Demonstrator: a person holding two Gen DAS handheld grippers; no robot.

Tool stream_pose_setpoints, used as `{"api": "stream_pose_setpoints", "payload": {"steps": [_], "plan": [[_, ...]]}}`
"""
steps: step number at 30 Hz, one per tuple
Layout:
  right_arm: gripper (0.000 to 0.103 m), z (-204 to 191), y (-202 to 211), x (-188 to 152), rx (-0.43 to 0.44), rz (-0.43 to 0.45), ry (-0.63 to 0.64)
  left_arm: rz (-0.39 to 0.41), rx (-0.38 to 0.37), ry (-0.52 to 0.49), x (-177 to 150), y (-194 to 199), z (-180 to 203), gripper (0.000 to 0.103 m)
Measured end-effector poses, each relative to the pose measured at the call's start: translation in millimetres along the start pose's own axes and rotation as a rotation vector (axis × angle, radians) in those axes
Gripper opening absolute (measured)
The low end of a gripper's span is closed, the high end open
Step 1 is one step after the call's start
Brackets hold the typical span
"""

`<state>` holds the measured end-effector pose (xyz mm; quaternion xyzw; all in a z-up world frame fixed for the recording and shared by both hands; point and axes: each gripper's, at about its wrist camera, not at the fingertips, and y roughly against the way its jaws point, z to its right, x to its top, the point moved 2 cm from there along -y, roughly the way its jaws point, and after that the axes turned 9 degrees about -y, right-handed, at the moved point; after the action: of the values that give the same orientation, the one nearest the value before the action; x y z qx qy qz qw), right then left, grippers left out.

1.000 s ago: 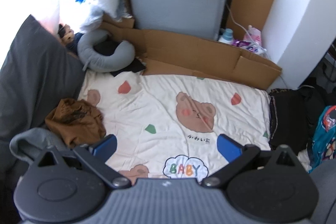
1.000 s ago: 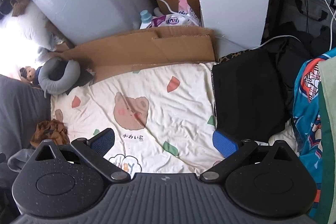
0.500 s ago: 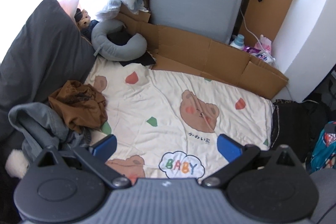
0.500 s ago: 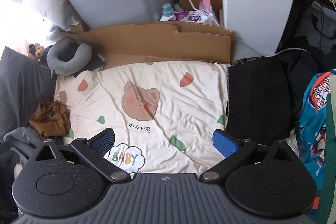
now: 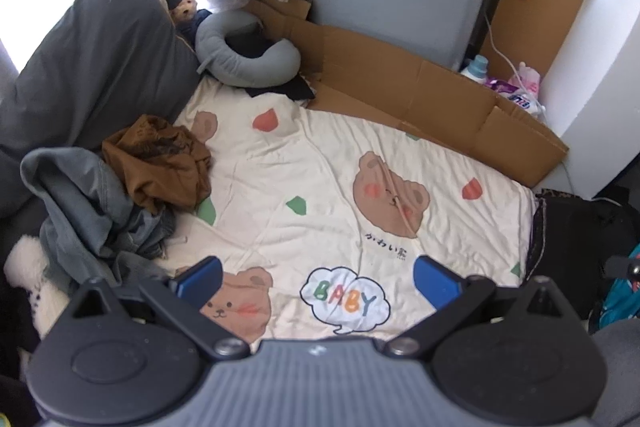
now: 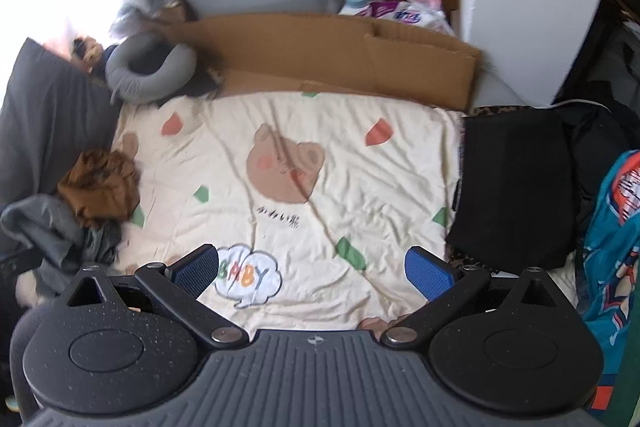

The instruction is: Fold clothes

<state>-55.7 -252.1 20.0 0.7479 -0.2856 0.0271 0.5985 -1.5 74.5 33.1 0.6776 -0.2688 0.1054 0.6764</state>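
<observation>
Cream bear-print blanket is kept bare as the folding spot, so from the left view the left gripper hangs wide and empty while two crumpled garments, brown and grey, wait at its left edge, and the right view shows the right gripper equally wide with one folded black piece parked at the right edge.

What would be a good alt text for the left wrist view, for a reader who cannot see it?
The open left gripper hovers empty over a cream blanket printed with bears and the word BABY. A crumpled brown garment and grey jeans lie at the blanket's left edge, with a grey neck pillow and cardboard beyond.
</observation>
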Motion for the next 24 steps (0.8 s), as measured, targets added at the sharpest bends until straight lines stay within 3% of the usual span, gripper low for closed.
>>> {"api": "stream_pose_setpoints", "payload": {"steps": [10, 24], "plan": [[0.103, -11, -8, -17, -0.032, -0.02, 0.028, -0.008, 0.055, -0.001, -10, -6, 12, 0.103], [0.103, -8, -10, -24, -0.039, -0.046, 0.025, -0.024, 0.031, -0.03, -9, -19, 36, 0.102]]}}
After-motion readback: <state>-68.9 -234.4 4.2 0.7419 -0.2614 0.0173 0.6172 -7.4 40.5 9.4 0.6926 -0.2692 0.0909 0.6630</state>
